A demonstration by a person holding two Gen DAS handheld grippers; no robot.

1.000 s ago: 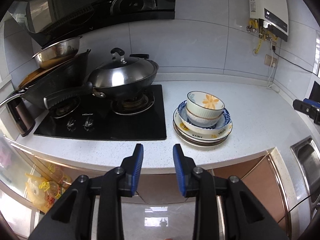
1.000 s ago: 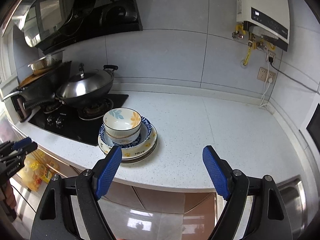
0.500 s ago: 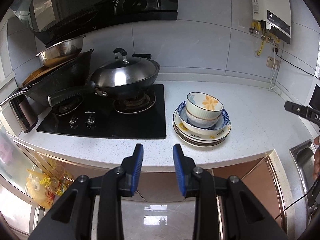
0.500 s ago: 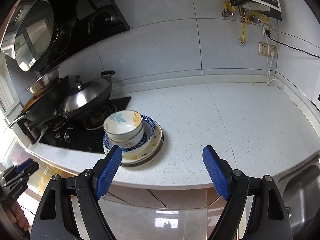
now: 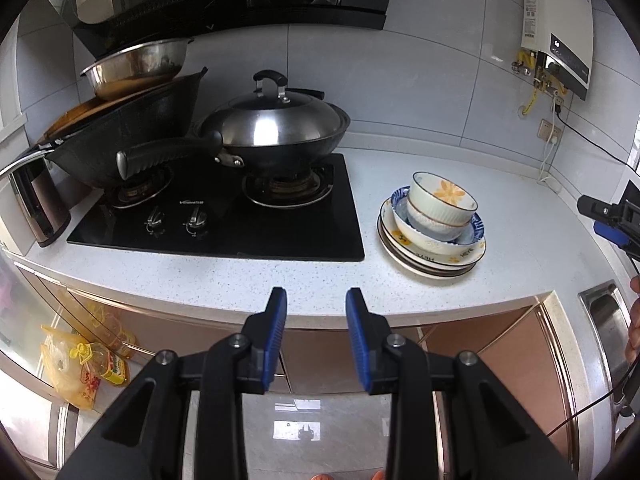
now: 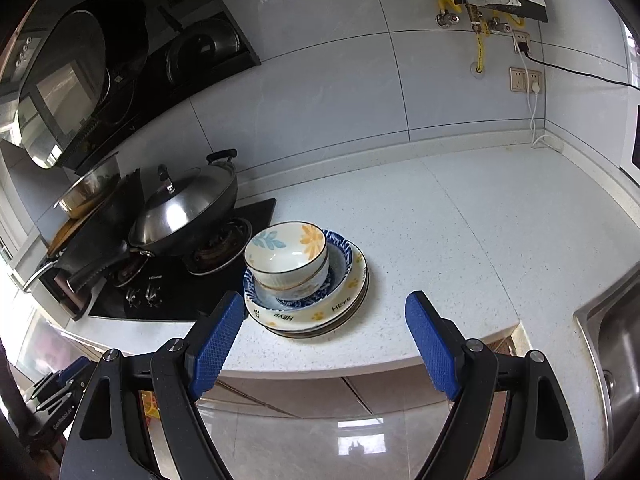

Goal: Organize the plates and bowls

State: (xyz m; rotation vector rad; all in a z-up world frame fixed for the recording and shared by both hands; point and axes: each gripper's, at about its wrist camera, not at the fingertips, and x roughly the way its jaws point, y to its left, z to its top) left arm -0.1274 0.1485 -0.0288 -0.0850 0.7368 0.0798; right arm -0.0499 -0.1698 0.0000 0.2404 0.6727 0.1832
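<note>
**Both grippers poised off the counter edge, dishes untouched**

From my left wrist camera, the left gripper (image 5: pixel 316 312) hangs in front of the white speckled stone countertop (image 5: pixel 520 216), its blue-padded fingers (image 5: pixel 276 328) a narrow gap apart with nothing between them. From my right wrist camera, the right gripper (image 6: pixel 326 332) has its jaws spread wide and empty, tips short of the counter's front edge and pointing toward the stack of dishes.

That stack sits on the countertop just to the right of the black glass gas hob (image 5: pixel 224 220), near the counter's front edge. At the bottom lie several flat plates, the top one a cream plate with yellow paw prints and lettering on its rim (image 6: pixel 352 300). A blue-and-white patterned shallow bowl (image 6: pixel 340 256) rests on them, and inside it stand two nested bowls, the upper one a cream ribbed bowl with orange and blue flower prints (image 6: pixel 286 256), tilted slightly.

On the hob I see a dark wok under a polished steel lid with a black knob (image 5: pixel 272 132); beside it a second black wok (image 5: pixel 132 140) carries a stainless steel mixing bowl (image 5: pixel 136 64). A white wall-mounted water heater (image 5: pixel 556 36) hangs over the right end of the counter, and a stainless steel sink (image 6: pixel 612 344) lies at the far right. The right gripper's blue tip also shows at the right edge of the left view.
</note>
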